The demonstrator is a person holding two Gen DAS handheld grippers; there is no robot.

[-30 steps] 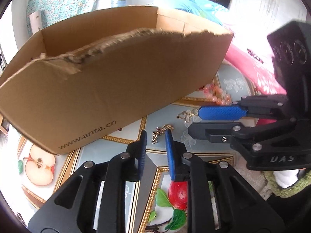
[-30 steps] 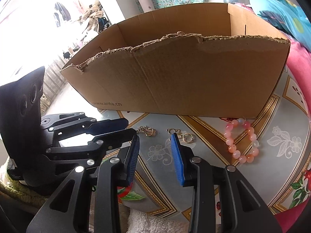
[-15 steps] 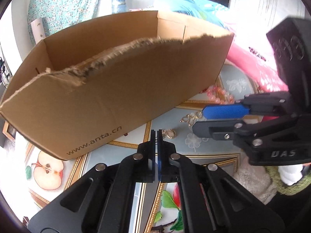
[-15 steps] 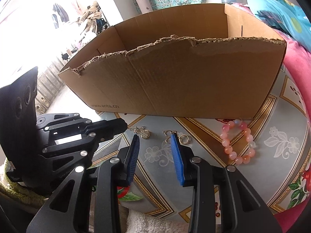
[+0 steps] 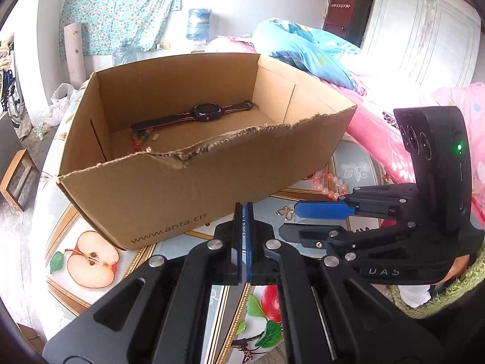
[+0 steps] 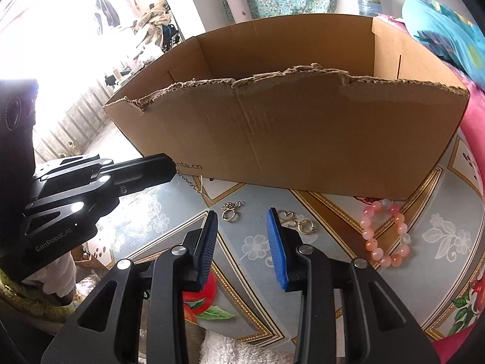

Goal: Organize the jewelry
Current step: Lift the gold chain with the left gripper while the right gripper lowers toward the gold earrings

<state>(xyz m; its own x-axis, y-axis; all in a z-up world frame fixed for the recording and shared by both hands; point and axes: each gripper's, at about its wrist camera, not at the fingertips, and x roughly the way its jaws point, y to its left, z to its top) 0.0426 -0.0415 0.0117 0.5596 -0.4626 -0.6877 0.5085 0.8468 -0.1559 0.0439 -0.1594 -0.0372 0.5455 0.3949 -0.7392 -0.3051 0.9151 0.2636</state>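
**Gold chain picked up, box drop is next**

On the far left, the left gripper (image 5: pixel 245 209) is seen with its blue pads pressed flat together. In the right wrist view a thin gold chain (image 6: pixel 189 183) is seen hanging from its tip, so the chain is judged to be pinched there. It is lifted off the fruit-print tablecloth (image 5: pixel 91 261) just in front of the brown cardboard box (image 5: pixel 188 194). Whether its lower end is clear of the cloth can't be made out.

A bit further right, a small gold ringed trinket (image 6: pixel 230 210) is left lying on the cloth. Next comes the right gripper (image 6: pixel 242 215), with its jaws spread partway and nothing held between them. Just past its right finger, a little cluster of gold loops (image 6: pixel 294 220) is lying flat. Further right again, a pink bead bracelet (image 6: pixel 385 236) is parked near the box's front wall.

So the step in hand is taken to be carrying the chain to the box, where a dark purple wristwatch (image 5: pixel 206 112) is already laid on the bottom.

For the next move, the pinch needs to be kept tight and the chain raised above the torn front rim. After that it can be carried inward and let go over the box floor. A snag on that ragged edge is to be watched for.
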